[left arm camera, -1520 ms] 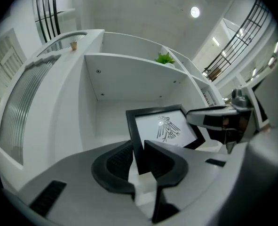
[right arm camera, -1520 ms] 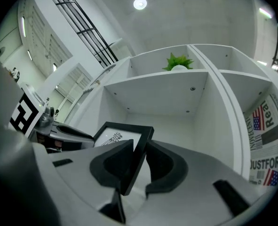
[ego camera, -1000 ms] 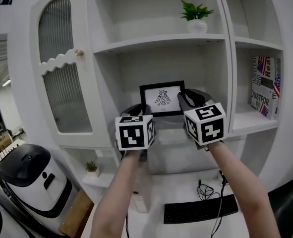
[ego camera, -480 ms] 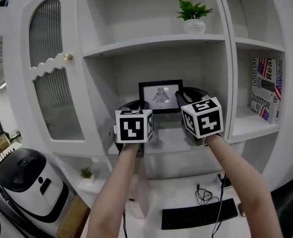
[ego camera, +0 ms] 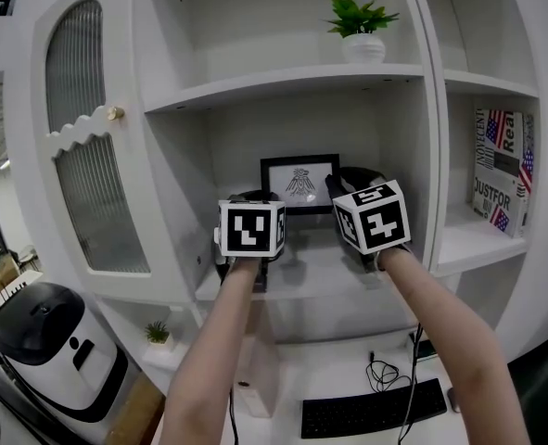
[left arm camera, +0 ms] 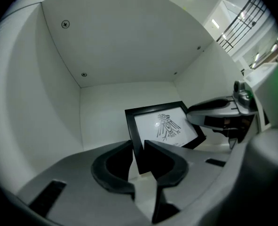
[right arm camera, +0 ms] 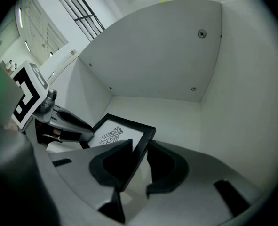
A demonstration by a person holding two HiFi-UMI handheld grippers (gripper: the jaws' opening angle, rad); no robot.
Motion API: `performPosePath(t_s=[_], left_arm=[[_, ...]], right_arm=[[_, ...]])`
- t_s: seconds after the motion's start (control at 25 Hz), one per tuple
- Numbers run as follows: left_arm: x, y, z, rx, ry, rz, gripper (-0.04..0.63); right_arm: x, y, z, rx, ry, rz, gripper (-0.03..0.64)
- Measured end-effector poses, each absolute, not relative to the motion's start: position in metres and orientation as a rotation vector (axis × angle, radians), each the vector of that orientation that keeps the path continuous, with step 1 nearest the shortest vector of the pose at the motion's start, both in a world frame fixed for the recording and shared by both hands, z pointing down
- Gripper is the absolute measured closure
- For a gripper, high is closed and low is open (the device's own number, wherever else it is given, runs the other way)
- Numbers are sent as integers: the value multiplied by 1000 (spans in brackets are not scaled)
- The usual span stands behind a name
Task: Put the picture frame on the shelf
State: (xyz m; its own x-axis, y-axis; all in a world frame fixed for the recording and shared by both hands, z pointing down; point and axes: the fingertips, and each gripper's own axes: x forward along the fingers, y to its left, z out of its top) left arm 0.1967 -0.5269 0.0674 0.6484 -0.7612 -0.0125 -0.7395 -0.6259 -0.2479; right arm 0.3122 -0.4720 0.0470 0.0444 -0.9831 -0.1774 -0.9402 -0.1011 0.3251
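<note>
A black picture frame [ego camera: 299, 182] with a bird drawing stands upright at the back of the middle shelf compartment [ego camera: 311, 269]. My left gripper [ego camera: 260, 200] is at its left side. In the left gripper view the jaws [left arm camera: 138, 147] are shut on the frame's [left arm camera: 164, 126] left edge. My right gripper [ego camera: 340, 185] is at the frame's right side. In the right gripper view its jaws [right arm camera: 139, 147] are opening: the frame's [right arm camera: 114, 134] right edge lies between them, with a thin gap at the right pad.
The compartment's side walls and the shelf above stand close around both grippers. A potted plant [ego camera: 359, 26] is on the upper shelf and books [ego camera: 501, 170] fill the right compartment. A ribbed cabinet door [ego camera: 93, 146] is at left, with a keyboard [ego camera: 371, 406] below.
Both grippers and the frame have moved slightly deeper into the compartment, and the head view has drifted a little. The grippers stay at the frame's two sides.
</note>
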Motion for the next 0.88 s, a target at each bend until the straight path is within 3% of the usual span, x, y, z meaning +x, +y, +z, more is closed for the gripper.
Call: performPosePath(t_s=[0.88], left_arm=[[213, -566, 95, -2743, 1249, -320, 523]], right_arm=[[328, -517, 73, 2088, -1984, -338, 517]])
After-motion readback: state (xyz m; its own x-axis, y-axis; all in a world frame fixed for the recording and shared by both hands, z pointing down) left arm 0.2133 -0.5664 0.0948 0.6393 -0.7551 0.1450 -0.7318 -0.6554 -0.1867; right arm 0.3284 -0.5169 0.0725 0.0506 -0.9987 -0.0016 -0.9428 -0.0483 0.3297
